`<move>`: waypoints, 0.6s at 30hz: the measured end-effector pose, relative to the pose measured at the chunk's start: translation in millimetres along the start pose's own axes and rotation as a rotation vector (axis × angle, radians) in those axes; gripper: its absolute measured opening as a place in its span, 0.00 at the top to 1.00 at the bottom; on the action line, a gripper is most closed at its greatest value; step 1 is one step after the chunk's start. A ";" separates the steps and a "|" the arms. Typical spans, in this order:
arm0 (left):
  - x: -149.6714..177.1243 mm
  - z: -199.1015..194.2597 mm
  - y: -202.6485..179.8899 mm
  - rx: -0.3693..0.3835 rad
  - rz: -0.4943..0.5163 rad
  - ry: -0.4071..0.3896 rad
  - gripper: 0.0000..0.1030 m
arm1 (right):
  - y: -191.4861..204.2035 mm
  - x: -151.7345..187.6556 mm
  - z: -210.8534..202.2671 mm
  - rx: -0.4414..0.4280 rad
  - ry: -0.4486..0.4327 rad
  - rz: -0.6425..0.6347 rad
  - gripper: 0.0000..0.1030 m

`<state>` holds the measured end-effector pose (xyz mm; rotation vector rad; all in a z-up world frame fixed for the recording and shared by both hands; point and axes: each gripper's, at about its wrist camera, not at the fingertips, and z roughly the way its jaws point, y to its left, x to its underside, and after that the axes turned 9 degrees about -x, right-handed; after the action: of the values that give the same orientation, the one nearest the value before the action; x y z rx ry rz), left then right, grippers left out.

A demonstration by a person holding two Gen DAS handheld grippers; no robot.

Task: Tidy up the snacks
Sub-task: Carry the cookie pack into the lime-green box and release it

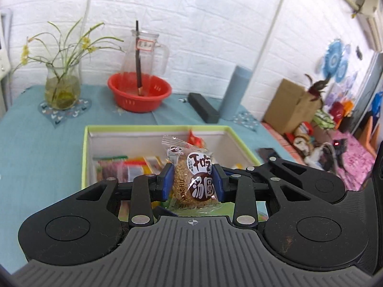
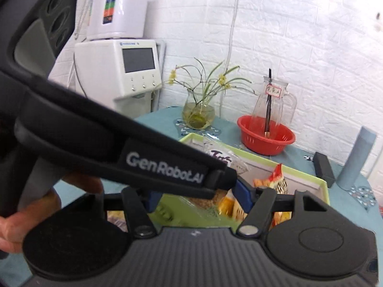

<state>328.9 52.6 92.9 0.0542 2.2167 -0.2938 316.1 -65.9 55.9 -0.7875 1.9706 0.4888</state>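
Note:
My left gripper (image 1: 192, 183) is shut on a sesame ball snack in a clear wrapper (image 1: 191, 179) and holds it above the near part of a green-rimmed box (image 1: 84, 148). Several snack packets (image 1: 134, 165) lie in the box, with a red packet (image 1: 195, 138) at the back. In the right wrist view the left gripper's body crosses in front and hides much of my right gripper (image 2: 198, 196). Its blue fingers (image 2: 244, 191) stand apart over the box (image 2: 308, 174), with wrapped snacks (image 2: 277, 179) beneath; a brown snack shows between them, and I cannot tell if it is held.
On the blue tablecloth behind the box stand a red basket (image 1: 140, 93) with a glass jug (image 1: 143, 52), a vase of plants (image 1: 62, 88), a black case (image 1: 203, 107) and a grey-blue cylinder (image 1: 235, 93). A cardboard box (image 1: 292, 105) and toys lie right. White appliances (image 2: 119, 67) stand left.

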 end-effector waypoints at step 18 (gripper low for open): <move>21.6 -42.5 3.5 -0.025 -0.029 -0.120 0.21 | 13.3 32.0 -73.4 -0.003 -0.132 -0.015 0.09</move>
<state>283.1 64.3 100.4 -0.0089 2.1032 -0.2777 249.9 -112.1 64.4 -0.7524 1.8409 0.5217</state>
